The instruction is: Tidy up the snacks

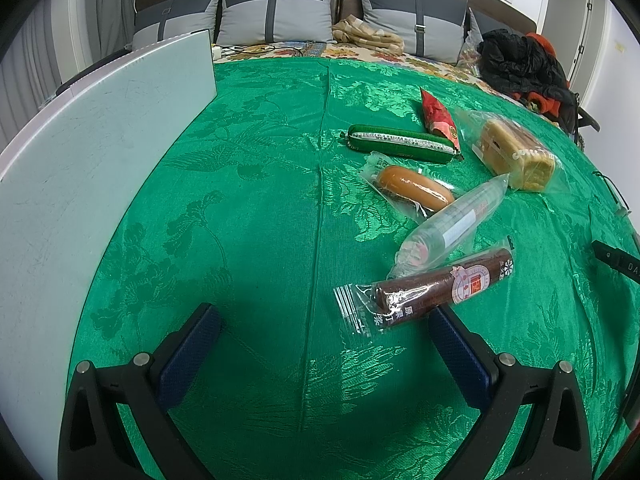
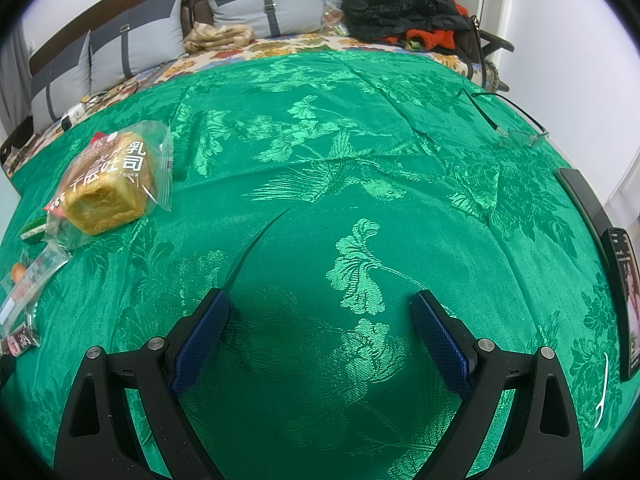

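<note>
mostly six wrapped snacks (image 1: 444,285) on green cloth (image 1: 248,208), both jaws apart

Bright green floral-woven cloth (image 1: 248,216), dark brown sausage pack (image 1: 436,284), golden toast (image 2: 108,196), grey pillows (image 1: 276,12).

Both wrist cameras look low across the green cloth (image 1: 260,240), sharing the bagged bread (image 2: 108,188).

Your left gripper (image 1: 324,330) hangs wide open over the green cloth (image 1: 248,216). The dark sausage pack (image 1: 432,288) lies just beyond its right finger. A white board (image 1: 92,152) covers the cloth's left edge.
</note>
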Action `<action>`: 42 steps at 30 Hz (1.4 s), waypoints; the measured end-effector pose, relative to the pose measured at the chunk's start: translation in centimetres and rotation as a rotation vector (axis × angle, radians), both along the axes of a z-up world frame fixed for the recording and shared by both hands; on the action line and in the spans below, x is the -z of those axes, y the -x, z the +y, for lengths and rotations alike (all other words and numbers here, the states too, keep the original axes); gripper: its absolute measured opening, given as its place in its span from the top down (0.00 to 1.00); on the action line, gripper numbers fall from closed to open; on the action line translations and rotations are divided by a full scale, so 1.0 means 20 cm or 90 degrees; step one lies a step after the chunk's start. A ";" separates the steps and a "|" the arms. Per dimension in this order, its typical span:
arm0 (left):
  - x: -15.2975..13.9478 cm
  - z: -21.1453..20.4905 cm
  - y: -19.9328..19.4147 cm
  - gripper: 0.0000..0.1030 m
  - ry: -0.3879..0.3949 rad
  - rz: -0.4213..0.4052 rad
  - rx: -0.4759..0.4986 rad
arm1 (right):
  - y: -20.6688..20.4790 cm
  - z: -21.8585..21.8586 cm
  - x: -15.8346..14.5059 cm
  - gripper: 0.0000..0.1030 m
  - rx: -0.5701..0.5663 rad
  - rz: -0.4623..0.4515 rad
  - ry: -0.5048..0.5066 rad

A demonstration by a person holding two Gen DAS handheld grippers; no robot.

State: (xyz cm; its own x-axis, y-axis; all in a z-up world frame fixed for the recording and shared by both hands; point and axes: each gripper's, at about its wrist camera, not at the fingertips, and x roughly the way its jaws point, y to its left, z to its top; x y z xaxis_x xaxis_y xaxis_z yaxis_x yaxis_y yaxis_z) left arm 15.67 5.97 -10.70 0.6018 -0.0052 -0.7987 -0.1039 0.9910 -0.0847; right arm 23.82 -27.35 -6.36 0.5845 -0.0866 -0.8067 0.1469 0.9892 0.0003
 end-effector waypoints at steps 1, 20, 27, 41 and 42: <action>0.00 0.00 0.00 0.01 0.000 0.000 0.000 | 0.00 0.00 0.00 0.08 0.000 0.000 0.000; 0.00 0.00 0.00 0.01 -0.002 0.001 0.000 | 0.00 0.00 0.00 0.08 -0.002 0.000 -0.004; 0.00 -0.01 0.00 0.01 -0.006 0.002 0.001 | 0.00 0.00 0.00 0.08 -0.002 0.000 -0.004; 0.00 -0.03 -0.01 0.01 -0.025 0.010 0.010 | 0.00 0.00 0.00 0.08 -0.002 0.000 -0.004; 0.00 -0.03 -0.02 0.01 -0.029 0.011 0.013 | 0.00 0.00 0.00 0.08 -0.002 0.000 -0.004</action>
State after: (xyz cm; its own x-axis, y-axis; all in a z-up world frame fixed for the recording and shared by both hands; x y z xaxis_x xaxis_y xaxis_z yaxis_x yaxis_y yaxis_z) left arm 16.04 5.30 -10.68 0.5875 0.0187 -0.8090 -0.0844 0.9957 -0.0382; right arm 23.89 -27.38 -6.37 0.5848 -0.0791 -0.8073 0.1432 0.9897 0.0068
